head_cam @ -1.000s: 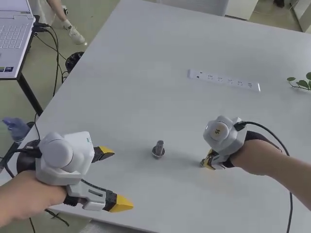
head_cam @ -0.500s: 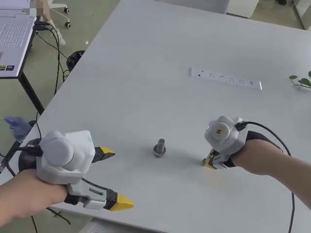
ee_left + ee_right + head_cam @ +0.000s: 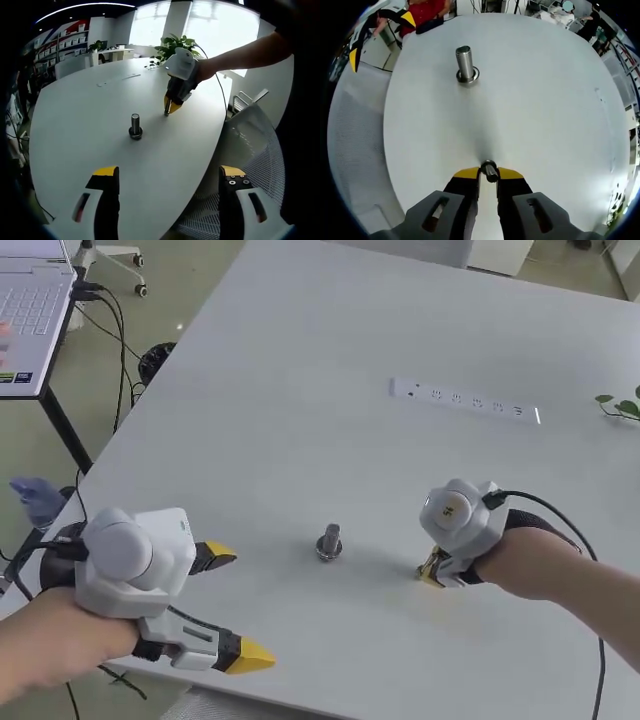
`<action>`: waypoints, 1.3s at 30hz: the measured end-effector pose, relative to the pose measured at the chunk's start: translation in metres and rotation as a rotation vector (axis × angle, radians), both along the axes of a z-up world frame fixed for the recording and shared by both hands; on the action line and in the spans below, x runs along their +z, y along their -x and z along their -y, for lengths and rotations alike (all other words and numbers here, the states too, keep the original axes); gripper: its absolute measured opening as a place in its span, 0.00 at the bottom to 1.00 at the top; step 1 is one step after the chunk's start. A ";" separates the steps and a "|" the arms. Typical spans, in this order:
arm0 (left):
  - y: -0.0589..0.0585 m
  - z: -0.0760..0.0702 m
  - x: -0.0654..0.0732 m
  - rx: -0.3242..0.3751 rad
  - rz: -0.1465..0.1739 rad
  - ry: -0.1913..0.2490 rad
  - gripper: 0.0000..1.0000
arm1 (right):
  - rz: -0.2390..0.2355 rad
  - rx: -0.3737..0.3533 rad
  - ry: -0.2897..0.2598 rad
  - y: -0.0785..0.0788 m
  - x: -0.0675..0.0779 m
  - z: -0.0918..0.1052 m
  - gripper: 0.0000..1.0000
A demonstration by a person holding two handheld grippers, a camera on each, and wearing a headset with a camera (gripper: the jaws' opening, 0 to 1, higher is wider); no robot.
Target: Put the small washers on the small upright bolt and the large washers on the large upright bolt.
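Opposed gripper views, common upright bolt (image 3: 135, 126)

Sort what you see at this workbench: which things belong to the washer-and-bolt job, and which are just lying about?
Job in hand:
- upright bolt, ring at its base
- small metal piece, held in the right gripper jaws
- left gripper, jaws open

Lying about:
- power strip
- laptop
- plant leaves

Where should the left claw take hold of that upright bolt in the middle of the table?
Probably the smooth shank of the upright bolt, above its wider base. It stands free, so bring the open left claw in level from its own side.
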State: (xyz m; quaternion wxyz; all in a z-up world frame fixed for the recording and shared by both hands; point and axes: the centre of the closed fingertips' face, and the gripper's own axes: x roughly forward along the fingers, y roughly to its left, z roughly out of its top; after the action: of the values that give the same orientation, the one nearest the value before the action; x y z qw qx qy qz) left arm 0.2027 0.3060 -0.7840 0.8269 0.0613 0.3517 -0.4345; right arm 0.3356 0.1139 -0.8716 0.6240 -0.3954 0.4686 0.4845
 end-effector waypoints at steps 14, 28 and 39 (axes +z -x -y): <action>0.000 0.001 0.002 0.001 0.005 0.002 0.81 | 0.020 -0.017 -0.035 -0.004 0.007 -0.001 0.25; 0.001 0.009 0.005 -0.007 0.016 0.006 0.81 | 0.051 -0.075 -0.145 0.000 0.033 0.000 0.27; 0.001 0.008 0.006 -0.009 0.021 0.001 0.82 | 0.103 -0.139 -0.312 0.011 0.066 0.000 0.32</action>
State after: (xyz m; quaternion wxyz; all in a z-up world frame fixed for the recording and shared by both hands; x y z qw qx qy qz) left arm 0.2017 0.2982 -0.7779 0.8285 0.0669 0.3426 -0.4379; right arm 0.3251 0.1142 -0.8055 0.7332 -0.2845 0.3812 0.4860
